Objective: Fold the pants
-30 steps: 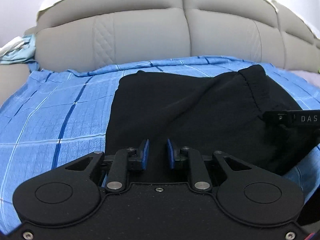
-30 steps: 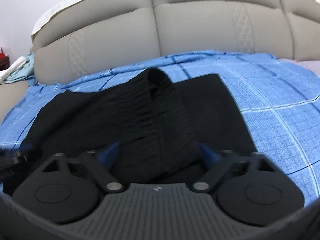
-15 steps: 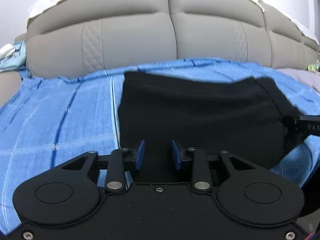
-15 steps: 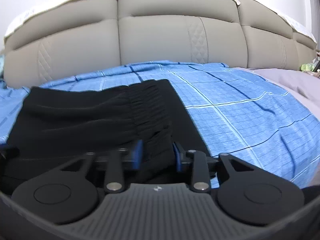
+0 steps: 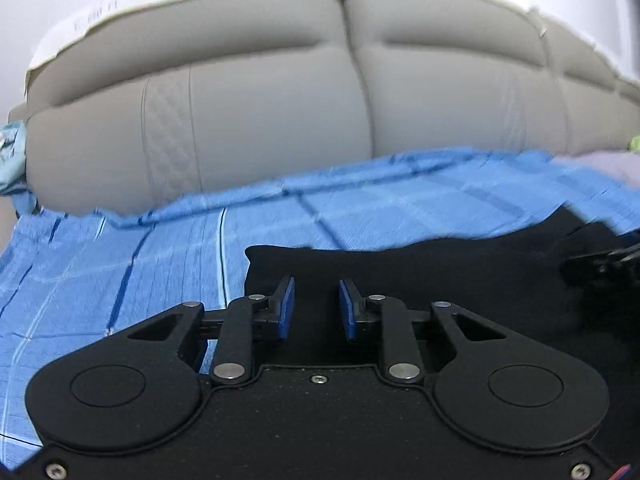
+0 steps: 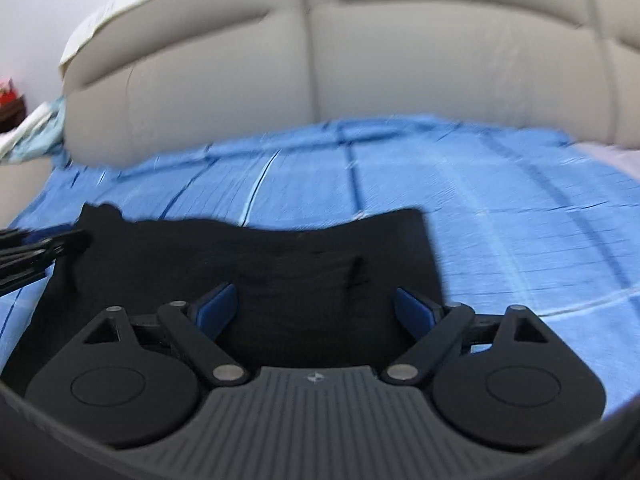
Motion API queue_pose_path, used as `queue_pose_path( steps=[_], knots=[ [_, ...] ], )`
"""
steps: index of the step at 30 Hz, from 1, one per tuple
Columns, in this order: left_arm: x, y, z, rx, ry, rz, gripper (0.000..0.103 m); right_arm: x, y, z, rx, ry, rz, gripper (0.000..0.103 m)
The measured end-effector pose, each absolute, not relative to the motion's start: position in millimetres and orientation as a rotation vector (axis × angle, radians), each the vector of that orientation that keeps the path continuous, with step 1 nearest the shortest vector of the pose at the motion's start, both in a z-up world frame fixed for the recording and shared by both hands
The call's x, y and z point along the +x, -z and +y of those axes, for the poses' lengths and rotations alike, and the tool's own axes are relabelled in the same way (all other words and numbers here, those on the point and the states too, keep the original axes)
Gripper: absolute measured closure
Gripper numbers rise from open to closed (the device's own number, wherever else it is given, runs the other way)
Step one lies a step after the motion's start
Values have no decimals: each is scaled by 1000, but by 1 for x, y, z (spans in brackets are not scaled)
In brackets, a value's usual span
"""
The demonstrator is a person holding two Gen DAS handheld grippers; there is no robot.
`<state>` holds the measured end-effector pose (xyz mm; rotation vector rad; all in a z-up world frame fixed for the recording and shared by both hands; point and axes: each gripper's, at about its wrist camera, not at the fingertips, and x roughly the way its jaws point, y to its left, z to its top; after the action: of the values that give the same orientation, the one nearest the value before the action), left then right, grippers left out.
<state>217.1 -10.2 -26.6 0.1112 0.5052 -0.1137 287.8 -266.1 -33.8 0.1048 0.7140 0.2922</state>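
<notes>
The black pants [image 5: 440, 280] lie folded flat on the blue checked sheet [image 5: 120, 264]; they also show in the right wrist view [image 6: 280, 256]. My left gripper [image 5: 316, 308] sits over the pants' left edge, its blue pads a narrow gap apart with black cloth between them. My right gripper [image 6: 316, 312] is open wide over the pants' right part, holding nothing. The right gripper's tip shows at the right edge of the left wrist view [image 5: 600, 264]. The left gripper's tip shows at the left edge of the right wrist view [image 6: 36, 252].
A grey padded headboard [image 5: 280, 92] stands behind the sheet. Light blue cloth [image 6: 36, 140] lies at the far left beside it. A pale purple cover [image 5: 600, 164] lies at the far right.
My right gripper has opened wide and let go of the pants. Both grippers have pulled back toward me. The pants now lie lower and flatter on the sheet.
</notes>
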Motion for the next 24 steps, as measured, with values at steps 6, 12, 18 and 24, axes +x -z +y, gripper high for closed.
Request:
queue_pose_path(
  steps=[6,12,18,24],
  knots=[
    [222,33,-2,49,79,494,80,282,23,-261,121,-291,611,58],
    [226,30,-12,80,23,443,76,257,9,-238,-108,-77,390,60],
    [230,42,-27,136,27,446,73,289,23,-252,-72,-30,550,54],
    [224,34,-15,111,29,455,66,294,21,-282,38,-84,570,16]
  ],
)
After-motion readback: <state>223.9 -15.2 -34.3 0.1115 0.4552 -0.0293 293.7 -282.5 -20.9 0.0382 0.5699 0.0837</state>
